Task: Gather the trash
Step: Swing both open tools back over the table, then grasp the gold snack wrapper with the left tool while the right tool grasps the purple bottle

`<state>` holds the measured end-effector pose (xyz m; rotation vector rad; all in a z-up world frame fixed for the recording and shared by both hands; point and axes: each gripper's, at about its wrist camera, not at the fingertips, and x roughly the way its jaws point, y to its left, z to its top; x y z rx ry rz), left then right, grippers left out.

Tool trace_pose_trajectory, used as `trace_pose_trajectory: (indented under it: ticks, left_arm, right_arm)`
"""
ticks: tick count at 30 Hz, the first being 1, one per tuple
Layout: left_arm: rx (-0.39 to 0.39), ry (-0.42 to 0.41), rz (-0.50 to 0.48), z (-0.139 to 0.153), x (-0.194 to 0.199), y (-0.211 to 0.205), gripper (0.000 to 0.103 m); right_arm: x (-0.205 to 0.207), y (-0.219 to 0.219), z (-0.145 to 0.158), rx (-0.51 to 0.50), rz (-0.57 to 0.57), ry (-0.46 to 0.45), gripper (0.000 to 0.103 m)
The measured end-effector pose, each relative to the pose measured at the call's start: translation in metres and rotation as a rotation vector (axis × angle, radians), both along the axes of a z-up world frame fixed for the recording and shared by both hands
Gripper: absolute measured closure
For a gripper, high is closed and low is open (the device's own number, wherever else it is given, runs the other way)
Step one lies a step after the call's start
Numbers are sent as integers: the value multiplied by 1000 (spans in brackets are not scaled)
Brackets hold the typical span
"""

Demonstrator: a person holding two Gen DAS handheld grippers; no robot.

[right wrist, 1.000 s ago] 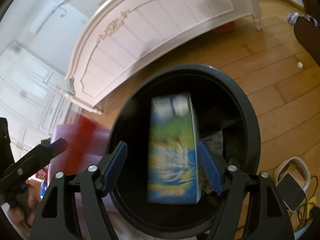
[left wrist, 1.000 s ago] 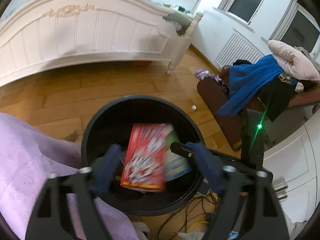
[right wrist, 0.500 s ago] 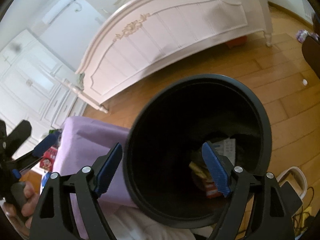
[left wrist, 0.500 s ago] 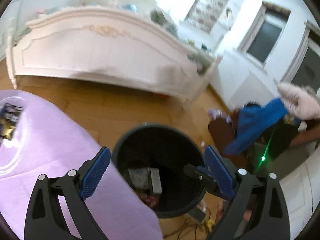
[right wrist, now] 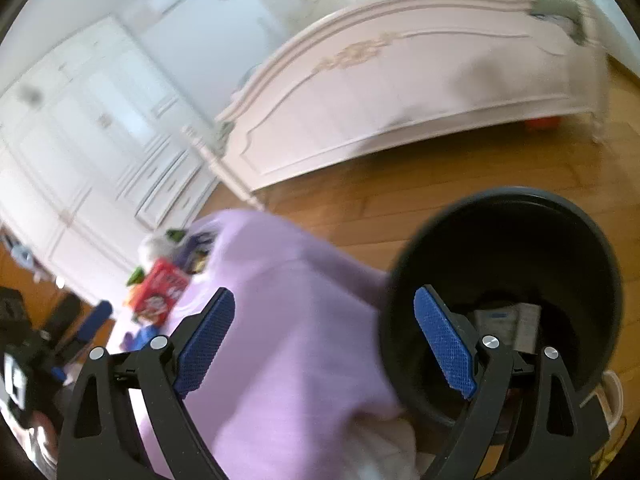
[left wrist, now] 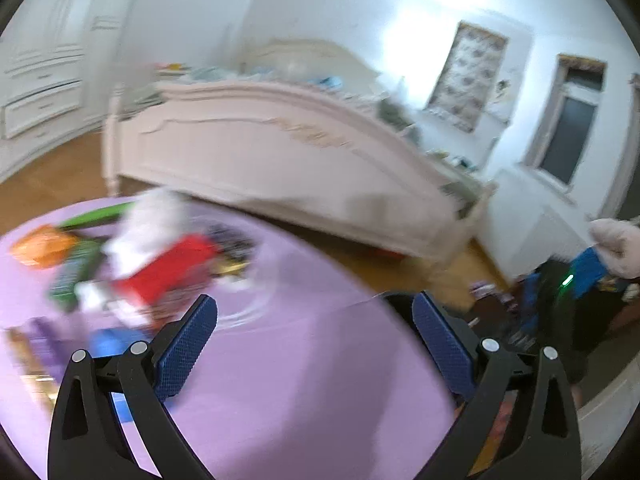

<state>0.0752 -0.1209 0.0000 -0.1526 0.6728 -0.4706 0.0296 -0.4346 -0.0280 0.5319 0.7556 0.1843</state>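
My left gripper (left wrist: 314, 300) hangs over the purple-covered table (left wrist: 300, 380), its jaws opening with nothing between them. Ahead and to its left lies a blurred pile of trash: a red box (left wrist: 168, 268), a white crumpled piece (left wrist: 148, 220), an orange packet (left wrist: 40, 246) and green wrappers (left wrist: 76, 272). My right gripper (right wrist: 324, 294) is also opening and empty, hovering over the table edge next to the black bin (right wrist: 500, 194). Flat boxes (right wrist: 520, 320) lie at the bin's bottom. The red box (right wrist: 160, 292) and the trash around it appear far left in the right wrist view.
A pale pink bed footboard (right wrist: 400, 92) stands across the wooden floor (right wrist: 400, 200). White wardrobes (right wrist: 80, 120) line the left wall. Clothes are heaped on a dark chair (left wrist: 588, 272) at the right. A white object and cables lie on the floor by the bin (right wrist: 612, 396).
The red box and the blue-green box fell from the grippers into the bin. Both grippers opened wide, rose and swung left from the bin toward the table.
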Motion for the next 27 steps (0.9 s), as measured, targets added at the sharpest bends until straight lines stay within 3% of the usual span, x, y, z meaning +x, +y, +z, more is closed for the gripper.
trace_pose_trajectory:
  ticks: [4,7,11,16,18,19,24,27]
  left_arm:
    - [114,91,57,-8,1,52,6]
    - [105,143,115,-15,-1,101,6]
    - [63,221,217,-29,-2,159,6]
    - [24,312,255,-49,7,184,7]
    - [18,324,256,-55,10,185,20]
    - [20,336,252,-59,13,185,32]
    - [110,286,261,-63,15,185,48]
    - [124,274,259,-63,14,191,60]
  right_arm:
    - [12,52,18,-59,122,-15,13]
    - [17,102,30,-102,242,-36,15]
    - [21,168,38,-174,400,-54,29]
    - [19,241,42,-274,563,-84,38]
    - [21,256,41,-291,588,-83,39]
    - [21,263,40,-299,595,-80,39]
    - [26,284,39,-341,624,-73,42]
    - [31,298,36,-370,647,-69,42]
